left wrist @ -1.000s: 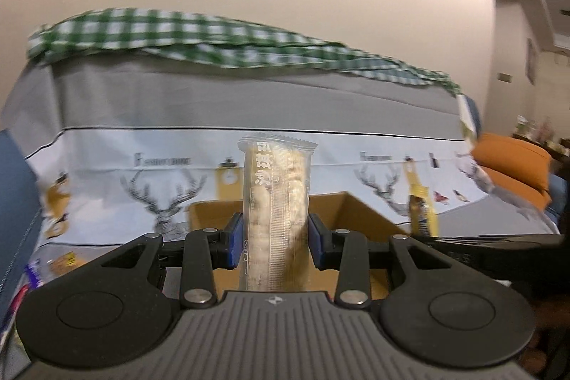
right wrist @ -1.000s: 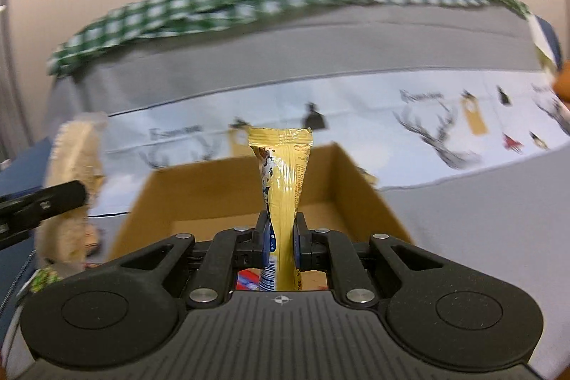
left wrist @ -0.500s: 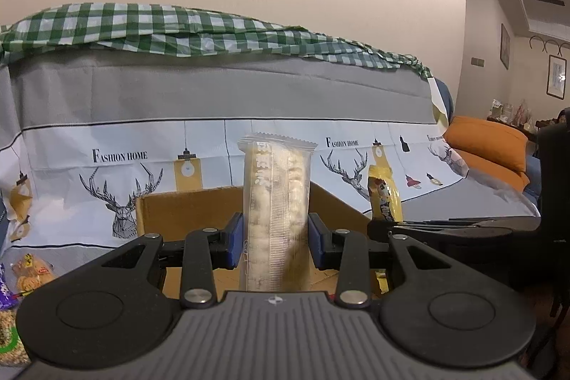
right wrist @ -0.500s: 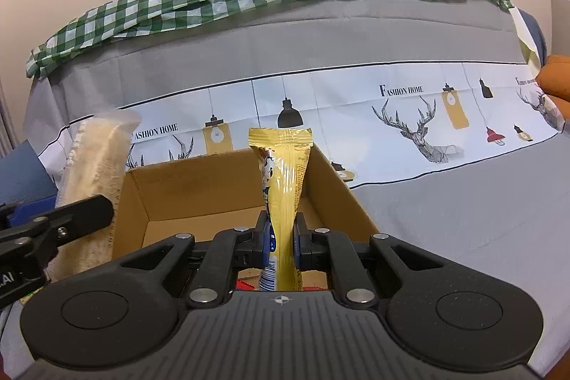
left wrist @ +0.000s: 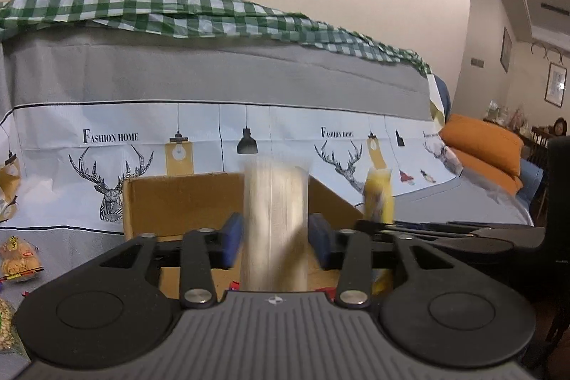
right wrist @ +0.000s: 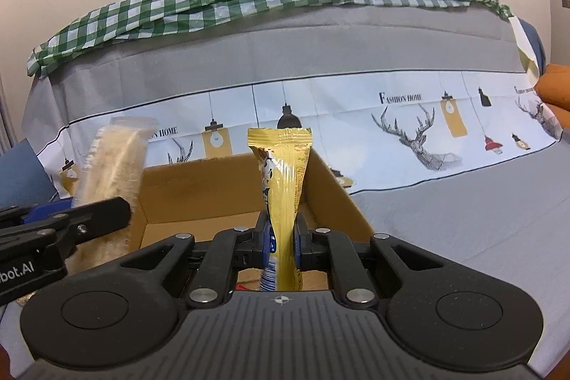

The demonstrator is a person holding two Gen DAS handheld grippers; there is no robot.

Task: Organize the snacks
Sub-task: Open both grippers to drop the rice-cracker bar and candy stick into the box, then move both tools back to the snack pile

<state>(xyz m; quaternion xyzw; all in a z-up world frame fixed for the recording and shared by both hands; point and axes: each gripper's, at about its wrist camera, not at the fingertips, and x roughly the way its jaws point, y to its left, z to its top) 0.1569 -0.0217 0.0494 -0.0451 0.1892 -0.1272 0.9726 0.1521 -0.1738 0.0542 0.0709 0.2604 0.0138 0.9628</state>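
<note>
Two snack packets are up in the air, one per hand. The pale rice-cracker pack (left wrist: 274,219) stands upright between the blue pads of the left tongs (left wrist: 275,239); there is a gap on either side of it, so the pads are spread apart and not pinching it, and it is smeared by blur. The yellow snack stick (right wrist: 283,198) stands upright in the right tongs (right wrist: 281,243), whose pads press tightly on both of its sides.

Both packets hover just over the one open cardboard box (right wrist: 199,191), which sits on a sofa under a grey cover (right wrist: 445,219) printed with deer and lamps. What lies in the box is mostly hidden behind the two tool bodies; only scraps of red wrapper show at its floor.

In the left view two more snack bags lie on the cover at the far left: one orange-brown bag (left wrist: 19,260) and one nut bag (left wrist: 5,330), cut off by the frame edge. One green checked cloth (left wrist: 178,11) drapes the sofa back. Two orange cushions (left wrist: 488,148) are stacked at the right.
</note>
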